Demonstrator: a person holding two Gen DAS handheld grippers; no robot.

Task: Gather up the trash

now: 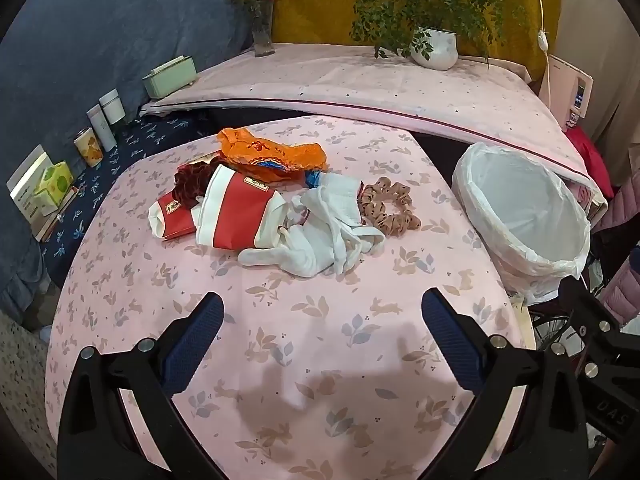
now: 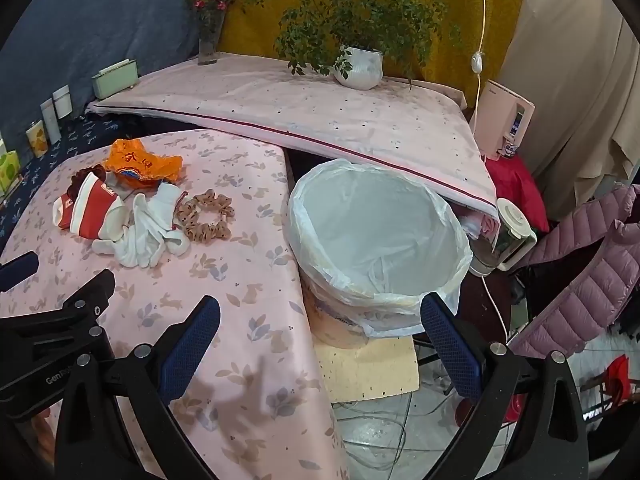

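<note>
Both hand-held grippers, left (image 1: 322, 312) and right (image 2: 320, 316), wide open, empty, above counter (image 1: 320, 360); trash pile (image 1: 272, 208) mid-counter, lined bin (image 2: 376, 240) off right edge.

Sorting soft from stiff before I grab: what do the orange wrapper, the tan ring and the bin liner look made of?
Orange crumpled wrapper: thin glossy plastic film, judging by the sheen. Tan dotted scrunchie: matte ruffled fabric. White bin liner: thin translucent plastic, wrinkled over the rim.

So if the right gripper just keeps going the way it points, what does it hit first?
Probably the near rim of the lined trash bin, which sits between the open right gripper fingers and just ahead. Depth is unclear, so it may strike the bin's outer wall instead.
</note>
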